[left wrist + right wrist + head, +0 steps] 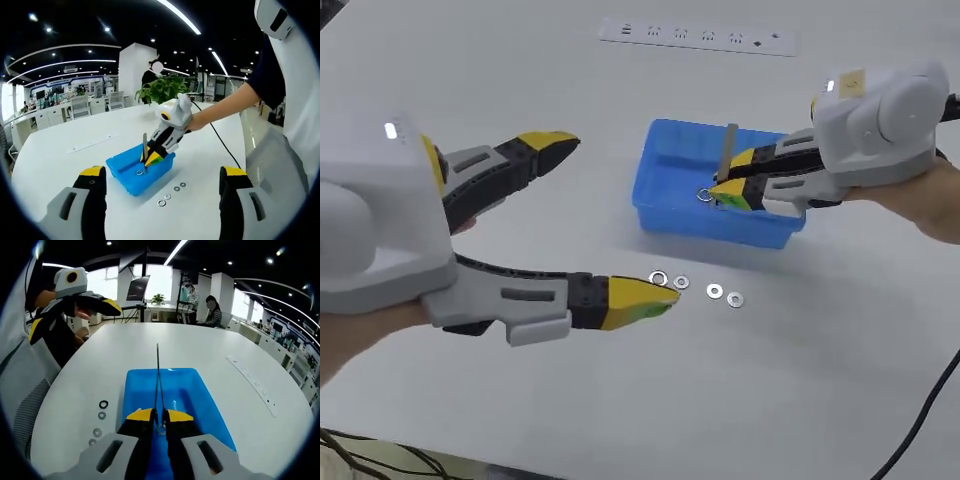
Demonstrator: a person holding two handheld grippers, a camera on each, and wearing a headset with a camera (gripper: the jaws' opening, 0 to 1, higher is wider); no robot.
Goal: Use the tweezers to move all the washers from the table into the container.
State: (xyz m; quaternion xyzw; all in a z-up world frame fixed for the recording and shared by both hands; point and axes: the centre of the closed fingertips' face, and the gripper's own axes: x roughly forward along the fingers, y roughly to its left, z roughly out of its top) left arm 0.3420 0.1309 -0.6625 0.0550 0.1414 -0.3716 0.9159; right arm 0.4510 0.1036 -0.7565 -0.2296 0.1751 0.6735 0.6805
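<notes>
The tweezers (728,150) are clamped by the right gripper (730,190) over the container (665,215); the left gripper (620,220) is spread wide; four washers (715,291) just beside it, judged light and slippery, are best pinched across the rim.

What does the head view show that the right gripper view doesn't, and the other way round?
Head view: the hand holding the right gripper, and a black cable. Right gripper view: the office behind, with a seated person and a monitor. Both: the blue container, the tweezers, four washers on the table, and the open left gripper.
</notes>
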